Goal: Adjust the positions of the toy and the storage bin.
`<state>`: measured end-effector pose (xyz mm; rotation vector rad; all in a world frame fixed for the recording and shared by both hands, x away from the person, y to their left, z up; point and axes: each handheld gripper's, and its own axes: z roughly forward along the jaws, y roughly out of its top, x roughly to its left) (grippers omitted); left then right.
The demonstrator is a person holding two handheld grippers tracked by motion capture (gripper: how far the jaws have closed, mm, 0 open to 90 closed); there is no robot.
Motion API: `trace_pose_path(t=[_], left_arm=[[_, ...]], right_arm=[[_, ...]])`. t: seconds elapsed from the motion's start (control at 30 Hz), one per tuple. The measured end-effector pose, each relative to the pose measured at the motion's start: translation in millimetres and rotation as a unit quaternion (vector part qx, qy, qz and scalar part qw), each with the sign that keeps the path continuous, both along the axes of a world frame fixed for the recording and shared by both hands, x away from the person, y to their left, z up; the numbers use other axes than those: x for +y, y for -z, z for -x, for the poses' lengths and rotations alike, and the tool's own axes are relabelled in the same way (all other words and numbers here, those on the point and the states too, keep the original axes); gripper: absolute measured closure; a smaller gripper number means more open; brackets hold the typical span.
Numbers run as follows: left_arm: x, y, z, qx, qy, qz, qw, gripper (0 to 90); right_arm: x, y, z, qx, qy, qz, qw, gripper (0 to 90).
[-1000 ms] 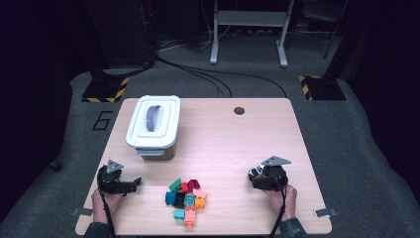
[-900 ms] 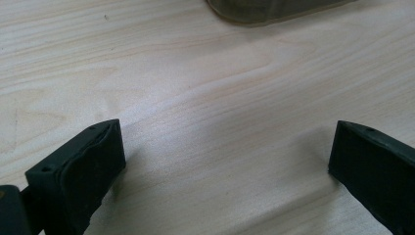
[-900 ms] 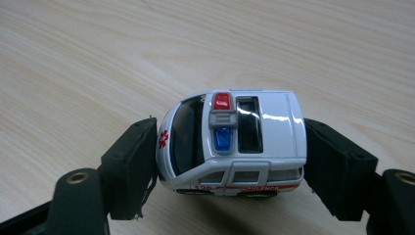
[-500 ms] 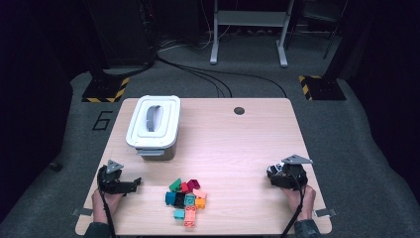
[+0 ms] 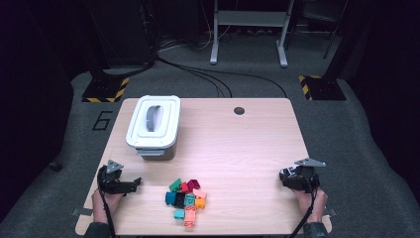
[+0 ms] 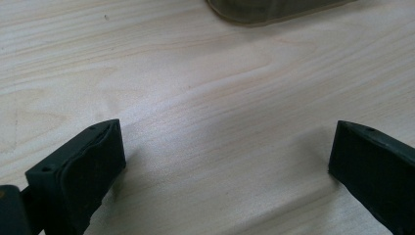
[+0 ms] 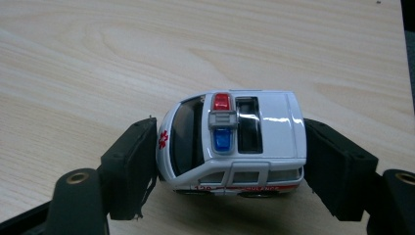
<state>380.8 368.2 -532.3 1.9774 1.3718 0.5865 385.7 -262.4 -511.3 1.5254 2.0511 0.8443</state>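
The right hand-held gripper holds a white toy ambulance, its two black jaws pressed against the front and rear ends of the little vehicle, which sits crosswise between them with its red and blue roof lights up. Whether the wheels touch the table or ride just above it cannot be told. In the high view that right hand-held gripper sits at the near right corner of the table, well apart from the white lidded bin and on the opposite side of the table from it.

The left hand-held gripper rests just forward and left of the bin, nearer the person, with its jaws spread wide and nothing between them; its own view shows bare wood between the jaws and the bin's base farther ahead. A heap of coloured toy bricks lies forward of the bin and slightly to its right, near the table's front edge, between the two hands.

As a judgement: the grasp on the ambulance looks complete and secure, so the pick-up is done. What is left seems to be bringing it to wherever it belongs, perhaps the bin, whose lid is on and would first need opening. The bricks appear untouched
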Motion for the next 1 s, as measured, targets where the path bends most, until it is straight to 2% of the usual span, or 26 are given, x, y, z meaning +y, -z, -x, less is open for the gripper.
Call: trace_pose_path(t=[0.13, 0.23, 0.33, 0.37, 0.4, 0.5, 0.57, 0.63, 0.7, 0.77, 0.87, 1.0], left_arm=[[0.0, 0.1, 0.0, 0.000, 0.000, 0.000, 1.0000, 0.0], [0.2, -0.3, 0.1, 0.002, 0.001, -0.001, 1.0000, 0.1], [0.1, -0.1, 0.0, 0.001, 0.001, -0.001, 1.0000, 0.0], [0.1, -0.3, 0.0, 0.001, 0.001, -0.001, 1.0000, 0.0], [0.1, 0.0, 0.0, 0.000, 0.001, -0.001, 1.0000, 0.1], [0.1, -0.3, 0.0, 0.002, 0.001, -0.001, 1.0000, 0.0], [0.1, -0.3, 0.0, 0.002, 0.001, -0.001, 1.0000, 0.0], [0.1, -0.3, 0.0, 0.002, 0.001, -0.001, 1.0000, 0.0], [0.1, -0.3, 0.0, 0.002, 0.001, -0.001, 1.0000, 0.0], [0.1, -0.4, 0.0, 0.002, 0.001, -0.001, 1.0000, 0.0], [0.3, -0.4, -0.3, 0.002, 0.007, -0.001, 1.0000, 0.0], [0.9, -1.0, -0.6, 0.005, 0.011, 0.005, 0.9999, 0.0]], right_arm=[[-1.1, 5.5, -0.9, 0.007, 0.002, 0.003, 1.0000, 25.2], [-3.8, 8.0, -0.5, 0.002, 0.000, -0.010, 1.0000, 25.1], [-5.0, 8.9, 0.5, -0.003, -0.004, -0.005, 1.0000, 24.8], [-5.7, 9.0, 0.6, -0.004, -0.005, -0.005, 1.0000, 23.8], [-7.2, 9.3, 0.9, -0.002, -0.006, -0.010, 0.9999, 15.5], [-9.0, 8.9, 2.8, -0.003, -0.009, -0.016, 0.9998, 12.9], [-10.0, 7.3, 8.2, -0.004, -0.008, -0.023, 0.9997, 3.2], [-10.8, 7.0, 10.2, -0.003, -0.010, -0.022, 0.9997, 0.8], [-12.2, 7.4, 19.7, -0.004, -0.009, -0.033, 0.9994, 0.0], [-12.5, 8.0, 23.4, -0.004, -0.009, -0.034, 0.9994, 0.0], [-14.9, 13.0, 35.7, -0.007, -0.012, -0.023, 0.9997, 0.0], [-17.0, 14.3, 38.1, -0.009, -0.014, -0.017, 0.9997, 0.0]])
